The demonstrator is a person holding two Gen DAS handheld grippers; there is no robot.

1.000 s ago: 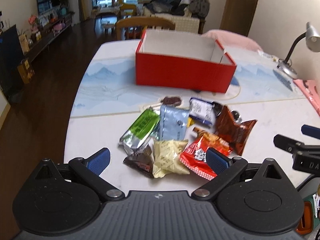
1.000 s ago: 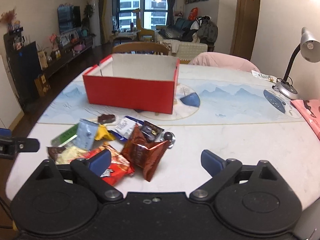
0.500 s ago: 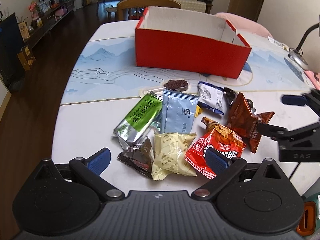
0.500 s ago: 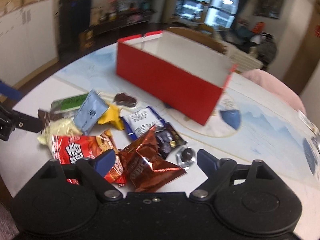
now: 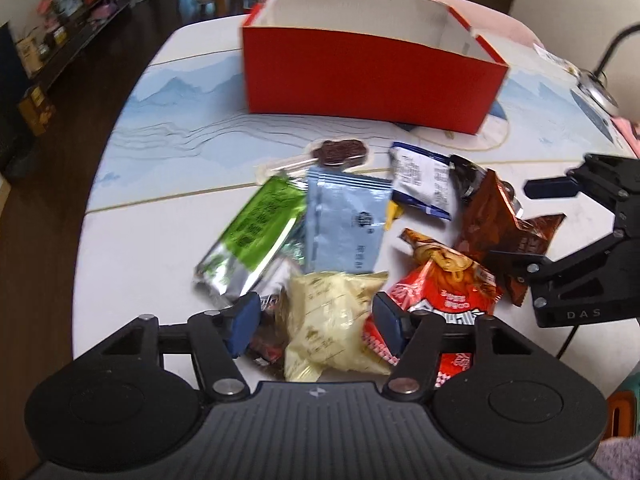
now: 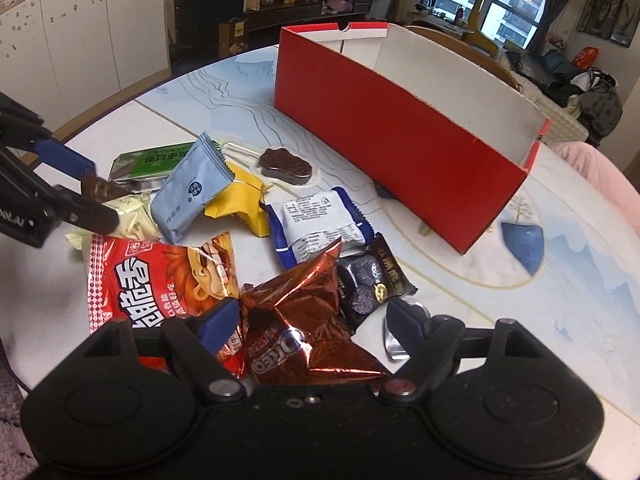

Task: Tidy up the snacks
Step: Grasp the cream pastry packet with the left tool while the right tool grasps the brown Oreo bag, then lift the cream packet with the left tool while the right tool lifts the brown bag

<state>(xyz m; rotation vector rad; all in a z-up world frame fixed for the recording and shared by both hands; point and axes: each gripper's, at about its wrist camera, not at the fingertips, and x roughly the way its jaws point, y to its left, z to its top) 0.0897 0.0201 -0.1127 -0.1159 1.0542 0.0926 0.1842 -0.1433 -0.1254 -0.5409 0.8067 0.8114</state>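
White tabletop (image 5: 132, 264) carries a loose heap of snacks at its near edge, where the left gripper (image 5: 314, 318) has its fingers partly spread around a pale yellow packet (image 5: 332, 326), likely its first pick. Just to the right, the right gripper (image 6: 316, 322) brackets a copper foil bag (image 6: 304, 316) the same way, not yet pinching. Farther back, an open red box (image 5: 368, 76) seems placed to receive them.
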